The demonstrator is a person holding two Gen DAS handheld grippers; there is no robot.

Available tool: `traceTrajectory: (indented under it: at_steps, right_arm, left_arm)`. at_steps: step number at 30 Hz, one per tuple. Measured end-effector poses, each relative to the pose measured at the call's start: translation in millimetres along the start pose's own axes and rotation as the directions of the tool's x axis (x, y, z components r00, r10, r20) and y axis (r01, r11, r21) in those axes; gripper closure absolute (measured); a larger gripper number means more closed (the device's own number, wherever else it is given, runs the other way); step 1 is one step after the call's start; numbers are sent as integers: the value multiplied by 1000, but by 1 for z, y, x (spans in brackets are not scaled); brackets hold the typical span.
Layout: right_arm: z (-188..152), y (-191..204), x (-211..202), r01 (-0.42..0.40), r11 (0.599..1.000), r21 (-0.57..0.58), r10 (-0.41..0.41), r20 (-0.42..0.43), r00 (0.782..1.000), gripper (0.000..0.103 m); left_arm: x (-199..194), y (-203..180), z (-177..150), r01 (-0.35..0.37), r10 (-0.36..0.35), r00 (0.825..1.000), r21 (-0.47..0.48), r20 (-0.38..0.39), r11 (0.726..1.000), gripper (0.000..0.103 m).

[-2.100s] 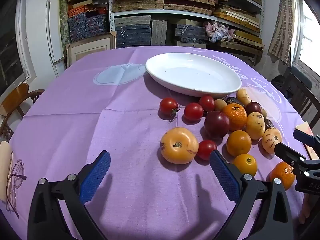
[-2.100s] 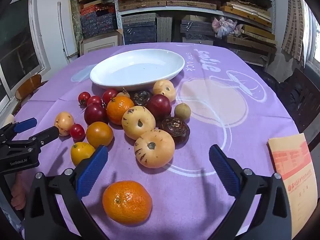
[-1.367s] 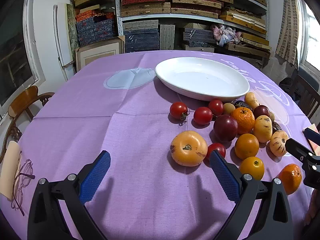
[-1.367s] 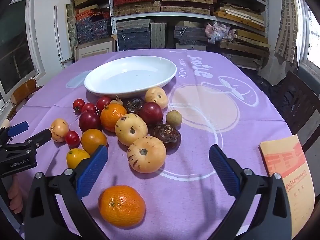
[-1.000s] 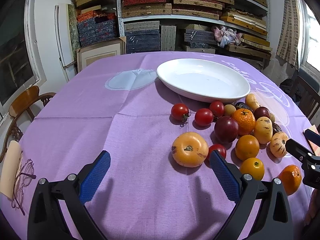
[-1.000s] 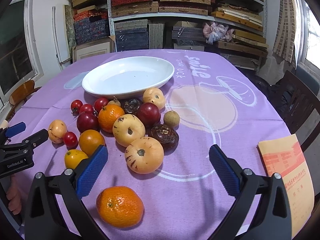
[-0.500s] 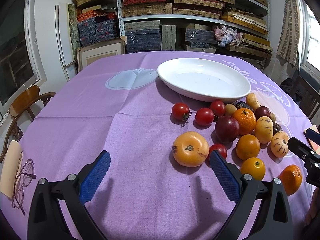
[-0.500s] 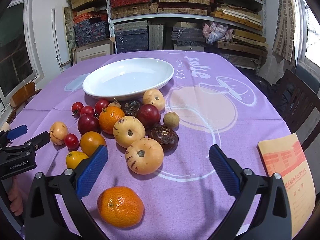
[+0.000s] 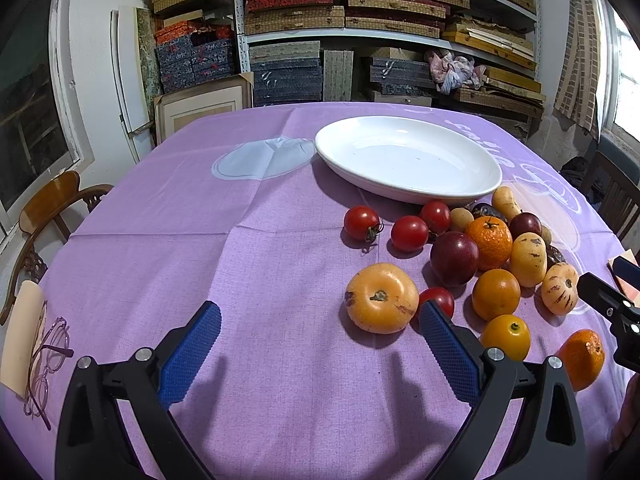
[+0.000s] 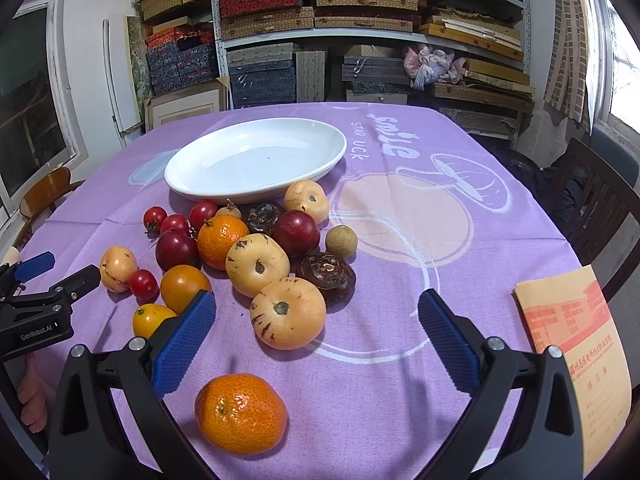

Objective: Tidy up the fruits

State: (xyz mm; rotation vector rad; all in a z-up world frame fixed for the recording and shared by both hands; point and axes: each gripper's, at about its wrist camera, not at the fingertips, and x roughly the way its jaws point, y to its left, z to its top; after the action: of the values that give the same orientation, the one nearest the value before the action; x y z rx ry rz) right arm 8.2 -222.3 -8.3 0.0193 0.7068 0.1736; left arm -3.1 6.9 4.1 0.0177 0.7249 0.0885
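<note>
An empty white oval plate (image 9: 408,158) (image 10: 256,160) sits at the back of the purple tablecloth. A heap of fruit lies in front of it: red cherry tomatoes (image 9: 362,222), a dark plum (image 9: 454,258), an orange tomato (image 9: 382,298), pepino melons (image 10: 288,312), and a tangerine (image 10: 240,414) lying apart near the front. My left gripper (image 9: 320,332) is open and empty, just left of the orange tomato. My right gripper (image 10: 316,328) is open and empty, above the tangerine and the front pepino melon.
A tan booklet (image 10: 576,336) lies at the table's right edge. Glasses (image 9: 46,364) lie at the left edge. Wooden chairs (image 9: 48,204) (image 10: 600,200) stand on both sides. Shelves (image 9: 360,28) with boxes fill the back wall.
Both grippers drew back and rose slightly, so the fruit heap and plate sit a little farther off. Both stayed open. No fruit has moved.
</note>
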Motion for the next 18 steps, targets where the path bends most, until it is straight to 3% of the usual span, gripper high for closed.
traceTrajectory:
  at_steps: [18]
  right_arm:
    - [2, 2, 1, -4, 1000, -1, 4, 3, 1000, 4]
  left_arm:
    - [1, 1, -1, -1, 1, 1000, 1, -4, 1000, 3]
